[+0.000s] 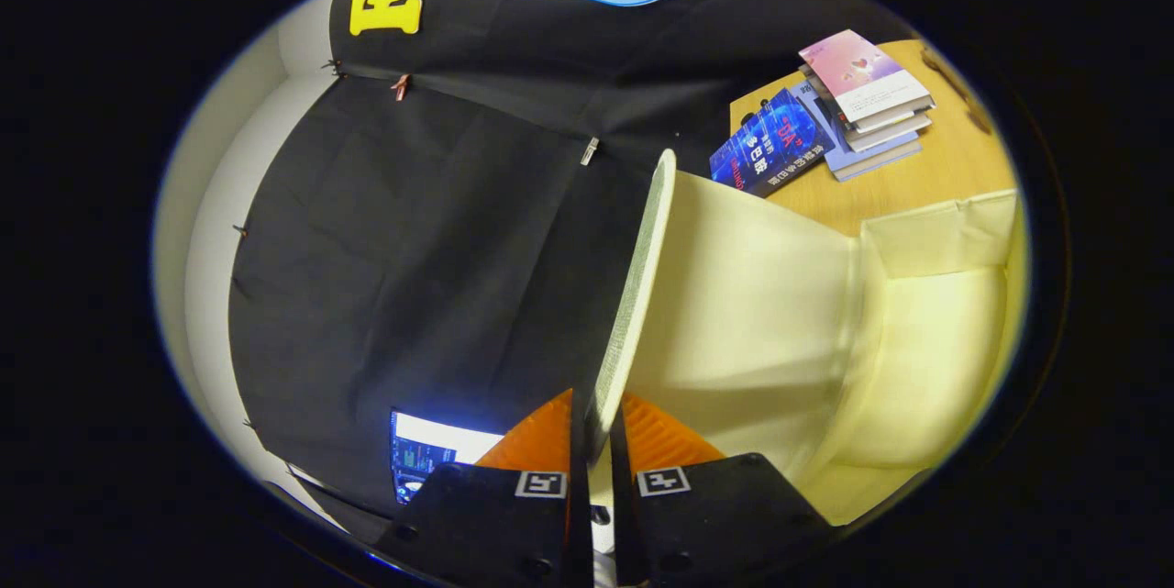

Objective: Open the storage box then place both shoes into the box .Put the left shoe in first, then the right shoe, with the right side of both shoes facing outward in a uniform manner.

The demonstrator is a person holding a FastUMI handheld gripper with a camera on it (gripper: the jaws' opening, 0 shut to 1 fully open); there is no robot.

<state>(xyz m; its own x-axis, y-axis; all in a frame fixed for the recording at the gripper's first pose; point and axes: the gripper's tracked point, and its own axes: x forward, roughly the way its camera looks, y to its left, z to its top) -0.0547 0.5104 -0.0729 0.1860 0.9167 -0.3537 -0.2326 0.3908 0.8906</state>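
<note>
Lid (pixel 642 294) of the storage box (pixel 926 359) stands raised and seen edge-on, its long edge running straight out from the gripper (pixel 596 441), whose fingers are drawn close with the lid's lower rim pinched between them; the cream inner face and the open box cavity lie to the right of the fingers (no shoes in sight). Swinging the lid further open, I judge, means carrying it leftward, away from the cavity; beyond, a stack of books (pixel 825 116) rests on a wooden table (pixel 954 166), and a lit screen (pixel 431 450) glows just left of the fingers.

Gripper camera rolled sideways – close behind fingers (pixel 596 469) pinching lid (pixel 642 294), facing wall.
</note>
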